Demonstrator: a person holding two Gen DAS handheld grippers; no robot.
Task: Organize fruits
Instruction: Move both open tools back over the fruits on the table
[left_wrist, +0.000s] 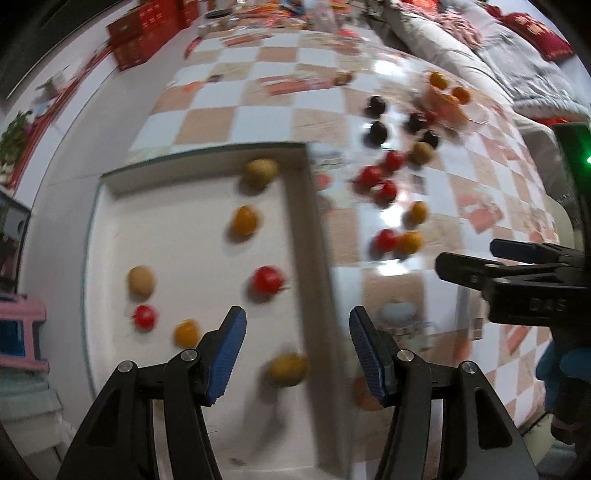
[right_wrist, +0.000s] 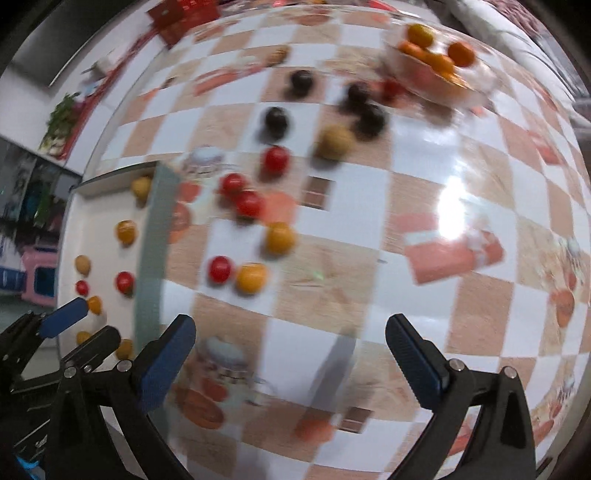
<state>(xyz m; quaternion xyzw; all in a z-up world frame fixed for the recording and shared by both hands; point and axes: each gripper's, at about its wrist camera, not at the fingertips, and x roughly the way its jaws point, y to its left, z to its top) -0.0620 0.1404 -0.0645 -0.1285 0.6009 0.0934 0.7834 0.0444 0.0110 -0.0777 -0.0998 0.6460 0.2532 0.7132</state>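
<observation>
- Checkered cloth in white and tan squares covers the desk (right_wrist: 424, 192), with red boxes (left_wrist: 144, 40) and a grey sofa (left_wrist: 461, 48) blurred behind it.
- White tray (left_wrist: 110, 229) with a raised rim sits on the desk's left part; inside lie scattered small fruits: a red one (left_wrist: 267, 279), an orange one (left_wrist: 244, 220), tan ones (left_wrist: 140, 280) and others.
- More fruits lie loose on the cloth to the right of the tray: a cluster of red ones (right_wrist: 248, 204), orange ones (right_wrist: 251, 277), dark, nearly black ones (right_wrist: 276, 120) farther back, and a tan one (right_wrist: 334, 142).
- Clear bowl (right_wrist: 476, 92) at the far right holds several orange fruits (right_wrist: 421, 35).
- Left tool (left_wrist: 297, 347) hangs over the tray's near right edge, its blue pads (left_wrist: 231, 354) partly apart; a yellowish fruit (left_wrist: 287, 369) lies in the tray below the gap, and neither pad touches it.
- Right tool (right_wrist: 290, 365) hovers over bare cloth just right of the tray, its jaws spread wide with nothing between them.
- Both views are smeared by motion blur.
</observation>
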